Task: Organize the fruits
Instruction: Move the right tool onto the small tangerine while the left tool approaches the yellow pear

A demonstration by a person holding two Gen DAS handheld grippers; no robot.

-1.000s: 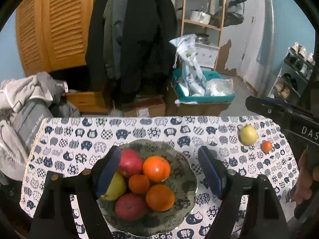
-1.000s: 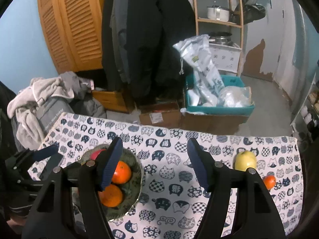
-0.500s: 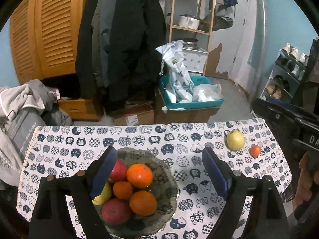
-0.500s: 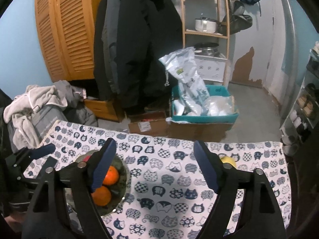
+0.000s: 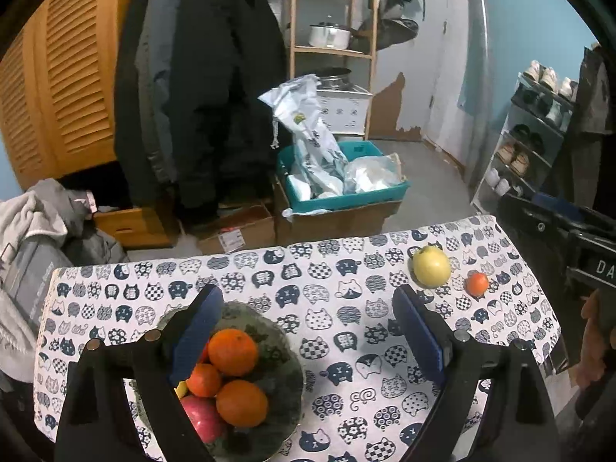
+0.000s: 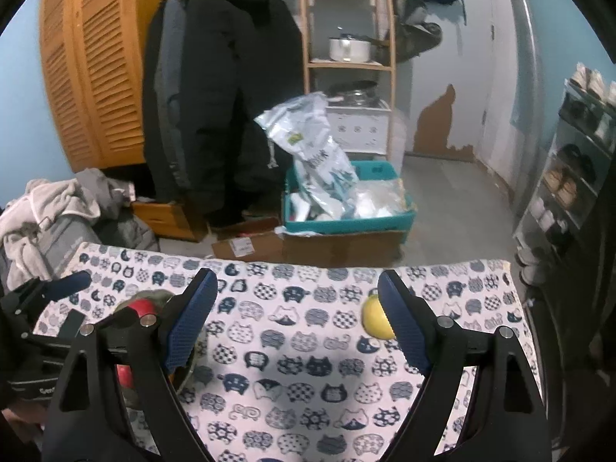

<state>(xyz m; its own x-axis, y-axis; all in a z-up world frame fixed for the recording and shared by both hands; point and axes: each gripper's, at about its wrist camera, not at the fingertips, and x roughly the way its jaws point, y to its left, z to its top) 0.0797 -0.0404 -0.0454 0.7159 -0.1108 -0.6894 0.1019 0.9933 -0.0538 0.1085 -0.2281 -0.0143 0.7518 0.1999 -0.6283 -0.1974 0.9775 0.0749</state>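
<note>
A: Change since the earlier frames: both tools have drawn back from the bowl [image 5: 285, 350], which now sits lower in the left view. The left gripper [image 5: 308, 333] is opening; its blue pads, once alongside the fruit, now grip nothing. The right gripper [image 6: 294, 317] has gone from half-closed to wide.

B: Item one, bowl contents?

A: Three oranges, the uppermost orange [image 5: 232, 351] nearest the far rim; a red apple [image 5: 200, 419] at the near rim; a sliver of yellow fruit under the left pad. Done, by the look of it.

B: Item two, fruit outside the bowl?

A: A yellow-green pear [image 5: 431, 267], well to the right of the bowl toward the cloth's far right corner. A small tangerine [image 5: 476, 283] just beside the pear, farther from the bowl. Both are left to collect, so the job looks mostly finished.

B: Item three, tongs?

A: The left hangs over the bowl's right rim, empty. The right stands wide and empty over bare tablecloth [image 6: 292, 350], right of the bowl, its right pad overlapping the pear in its own view; contact cannot be told.
</note>
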